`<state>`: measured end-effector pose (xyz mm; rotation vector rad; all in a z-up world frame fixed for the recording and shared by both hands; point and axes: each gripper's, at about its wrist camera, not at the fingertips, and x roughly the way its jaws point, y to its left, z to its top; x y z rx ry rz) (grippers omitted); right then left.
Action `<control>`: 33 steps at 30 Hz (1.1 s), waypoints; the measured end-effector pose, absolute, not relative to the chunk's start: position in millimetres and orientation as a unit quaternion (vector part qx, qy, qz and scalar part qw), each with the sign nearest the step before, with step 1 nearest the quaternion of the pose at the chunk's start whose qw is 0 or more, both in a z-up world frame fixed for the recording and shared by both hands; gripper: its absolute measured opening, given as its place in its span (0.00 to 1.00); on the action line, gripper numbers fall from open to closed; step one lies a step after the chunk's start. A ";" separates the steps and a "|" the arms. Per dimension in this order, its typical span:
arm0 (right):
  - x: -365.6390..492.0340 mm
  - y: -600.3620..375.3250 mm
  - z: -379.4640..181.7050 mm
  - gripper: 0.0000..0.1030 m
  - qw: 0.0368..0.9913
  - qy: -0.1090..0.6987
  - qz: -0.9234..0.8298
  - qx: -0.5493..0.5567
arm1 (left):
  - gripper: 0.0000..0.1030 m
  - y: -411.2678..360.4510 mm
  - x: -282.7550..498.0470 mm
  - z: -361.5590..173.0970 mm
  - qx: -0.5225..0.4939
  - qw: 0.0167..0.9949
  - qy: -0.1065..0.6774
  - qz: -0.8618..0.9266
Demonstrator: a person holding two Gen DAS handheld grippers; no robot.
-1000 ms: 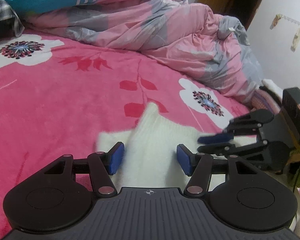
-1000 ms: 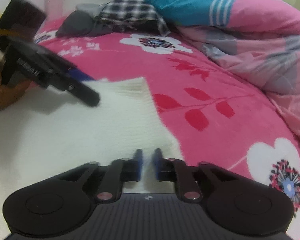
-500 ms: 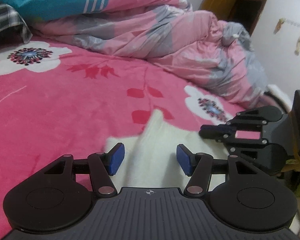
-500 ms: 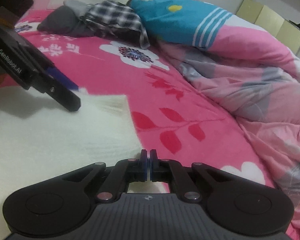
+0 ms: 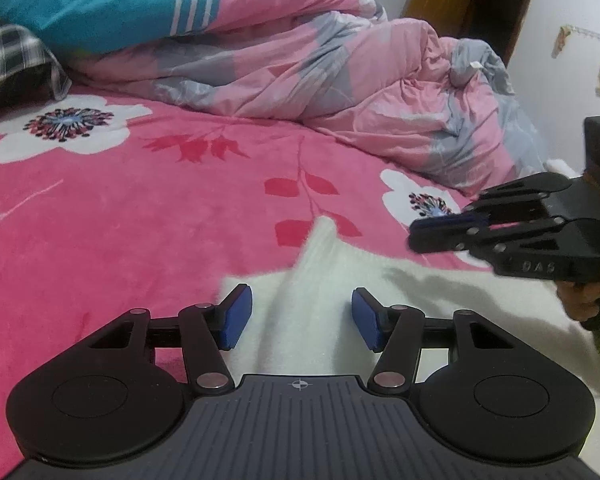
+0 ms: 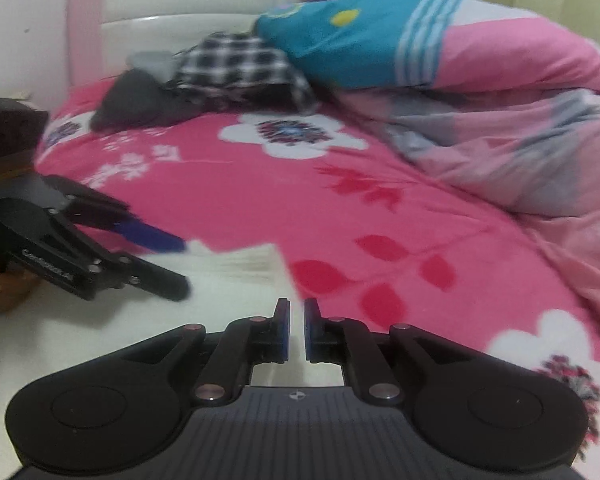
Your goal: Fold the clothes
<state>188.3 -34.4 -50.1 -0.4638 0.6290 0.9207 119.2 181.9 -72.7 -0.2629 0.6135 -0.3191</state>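
Left gripper [image 5: 302, 316]: I see my blue pads [image 5: 236, 318] spread wide, nothing between them — they sit low over the near-left part of the white garment [image 5: 324, 280].
White garment: it lies flat on the pink floral bedsheet [image 5: 140, 220] at the near edge of the bed; in my left view a raised fold runs from between the pads up to a pointed corner by the red leaf print. In my right view [image 6: 236, 264] its far corner shows a layered edge, slightly lifted.
Bedsheet: bright pink with white flowers and red leaves, bare beyond the garment.
Right gripper [image 6: 296, 330]: my jaws are nearly together with only a thin slit of daylight, and I see no cloth pinched in it. From the left view [image 5: 416, 232] the fingers read as pressed close, held above the garment's right side, casting a shadow on it.
Hand [image 5: 584, 300]: a little of it shows at the right edge, gripping the handle.
Quilt [image 5: 340, 80]: pink and grey, bunched along the far side, well apart from the garment.
Far corner: a checked cloth [image 6: 236, 64] and a dark grey one [image 6: 140, 100] are piled by the headboard — blurred in my right view.
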 end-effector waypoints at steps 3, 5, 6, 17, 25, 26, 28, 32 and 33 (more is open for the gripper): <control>194.3 -20.1 -62.0 0.19 0.807 0.311 0.448 -0.227 | 0.54 184.5 120.3 -74.0 -0.135 0.931 0.301 -0.155; 201.6 -14.8 -69.4 0.20 0.797 0.329 0.456 -0.224 | 0.54 186.4 120.9 -75.3 -0.139 0.930 0.302 -0.155; 205.2 -14.4 -71.3 0.20 0.794 0.335 0.459 -0.218 | 0.54 187.4 120.7 -75.9 -0.140 0.930 0.302 -0.156; 187.2 -3.2 -75.1 0.05 0.791 0.306 0.461 -0.263 | 0.53 199.1 120.5 -79.8 -0.176 0.924 0.290 -0.174; 150.7 13.3 -67.1 0.03 0.823 0.177 0.393 -0.370 | 0.55 214.9 116.8 -75.4 -0.228 0.918 0.264 -0.190; 149.6 16.5 -69.6 0.03 0.823 0.169 0.388 -0.379 | 0.55 212.7 117.9 -76.2 -0.218 0.920 0.270 -0.181; 149.3 22.8 -80.5 0.03 0.818 0.157 0.380 -0.403 | 0.55 208.3 120.2 -77.8 -0.199 0.924 0.283 -0.164; 154.9 32.4 -113.1 0.03 0.801 0.165 0.380 -0.433 | 0.55 199.4 121.7 -81.4 -0.151 0.931 0.300 -0.144; 156.5 33.8 -115.5 0.03 0.801 0.165 0.381 -0.432 | 0.56 197.4 121.8 -81.7 -0.140 0.933 0.301 -0.140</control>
